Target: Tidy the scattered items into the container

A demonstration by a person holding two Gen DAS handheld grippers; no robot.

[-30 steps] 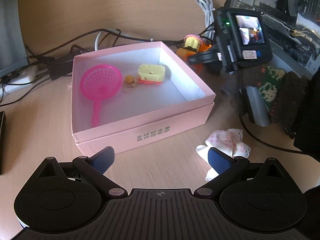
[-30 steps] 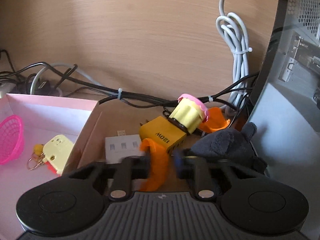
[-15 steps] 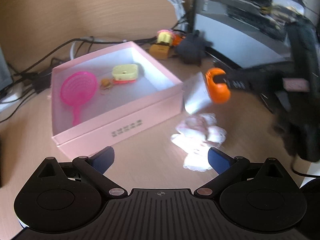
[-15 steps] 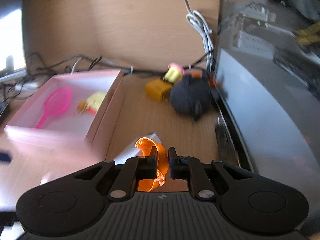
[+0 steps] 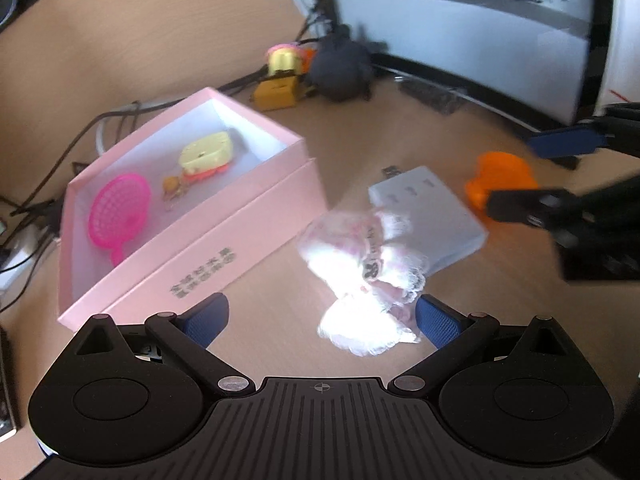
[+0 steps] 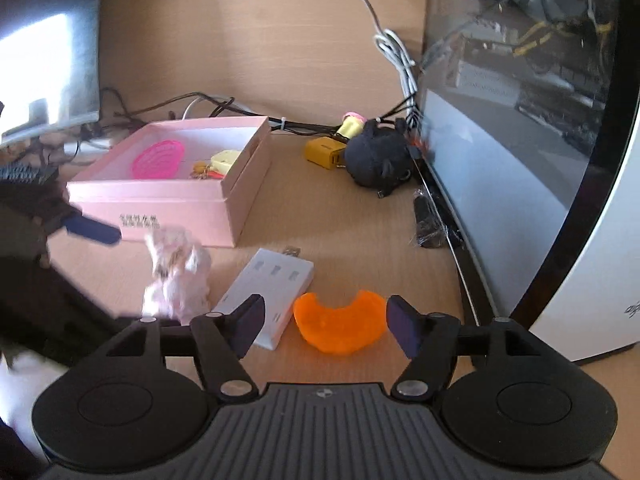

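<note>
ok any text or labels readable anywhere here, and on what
Pink box, front wall: two rows of dark printed characters, too blurred to read in either view.
White tower case, lower edge at the far right: a cut-off grey mark, unreadable.
Yellow charger: no print legible now.
Nothing else carries text.

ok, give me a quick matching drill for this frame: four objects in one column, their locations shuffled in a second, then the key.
Things:
1. pink strainer
2. orange piece
3. black plush
4. white lacy cloth

Places:
A. on the desk by the dark glass panel, beside the yellow charger
B. inside the pink box
C. on the desk between the open fingers of the right gripper
D. on the desk just in front of the pink box, left of the white hub

Pairs: 1-B, 2-C, 3-A, 4-D
</note>
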